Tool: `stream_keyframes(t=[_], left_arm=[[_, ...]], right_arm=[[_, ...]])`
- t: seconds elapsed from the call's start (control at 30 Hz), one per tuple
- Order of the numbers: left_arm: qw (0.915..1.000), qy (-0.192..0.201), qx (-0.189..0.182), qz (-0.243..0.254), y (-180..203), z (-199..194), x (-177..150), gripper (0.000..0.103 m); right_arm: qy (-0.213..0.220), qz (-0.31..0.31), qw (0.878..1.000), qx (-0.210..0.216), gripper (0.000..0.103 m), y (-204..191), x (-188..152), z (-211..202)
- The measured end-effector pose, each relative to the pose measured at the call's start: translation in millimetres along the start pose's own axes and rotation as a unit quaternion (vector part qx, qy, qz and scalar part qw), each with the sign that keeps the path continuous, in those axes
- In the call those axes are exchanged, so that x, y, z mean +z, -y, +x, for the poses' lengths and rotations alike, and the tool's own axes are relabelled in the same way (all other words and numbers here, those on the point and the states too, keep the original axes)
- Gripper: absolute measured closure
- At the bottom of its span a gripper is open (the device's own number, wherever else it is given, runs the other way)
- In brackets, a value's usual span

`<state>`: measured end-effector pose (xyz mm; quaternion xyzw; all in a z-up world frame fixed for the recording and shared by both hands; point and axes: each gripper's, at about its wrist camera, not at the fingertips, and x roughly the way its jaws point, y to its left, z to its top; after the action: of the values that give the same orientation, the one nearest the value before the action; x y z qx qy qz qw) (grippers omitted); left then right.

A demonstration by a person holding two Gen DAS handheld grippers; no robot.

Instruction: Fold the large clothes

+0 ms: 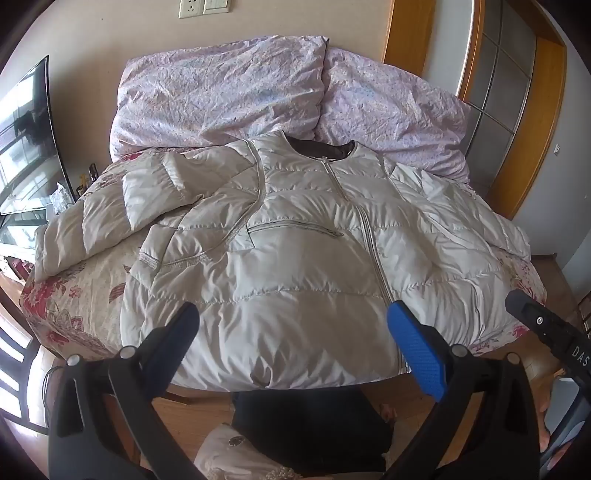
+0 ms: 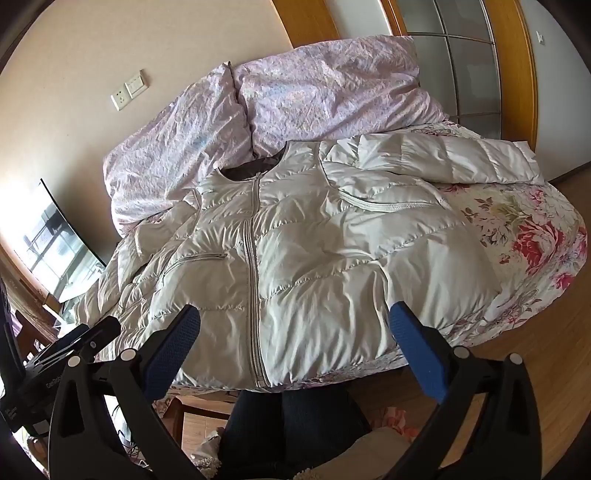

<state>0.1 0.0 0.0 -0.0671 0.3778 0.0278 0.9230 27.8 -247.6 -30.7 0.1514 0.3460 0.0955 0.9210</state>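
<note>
On the left, the left gripper (image 1: 291, 332) hovers with jaws spread and empty. The cream puffer jacket (image 1: 295, 240) lies zipped across the floral bed (image 1: 74, 302). The right gripper (image 2: 295, 332) is likewise spread; slippery fabric may escape a shallow pinch.

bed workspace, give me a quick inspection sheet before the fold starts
surface: bed with floral bedspread, wood floor around it
job's things: white puffer jacket lying front up, zipped, unfolded; one sleeve stretched sideways, other sleeve bent near the bed edge
clutter: two pink pillows against the wall behind the collar
grippers: left hand-held gripper open, above the hem; right hand-held gripper open, holding nothing
cables: nothing seen
surroundings: television on the left, wall socket, glass-panel door in a wooden frame
</note>
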Motion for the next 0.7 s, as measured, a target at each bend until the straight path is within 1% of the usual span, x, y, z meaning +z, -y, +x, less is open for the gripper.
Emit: stream_keyframes(t=[0.7], left_arm=[[1.0,0.001,0.0,0.0,0.0,-0.1,-0.1,0.002]], right_arm=[[0.0,-0.001,1.0,0.002,0.001,-2.0,-0.5,1.5]])
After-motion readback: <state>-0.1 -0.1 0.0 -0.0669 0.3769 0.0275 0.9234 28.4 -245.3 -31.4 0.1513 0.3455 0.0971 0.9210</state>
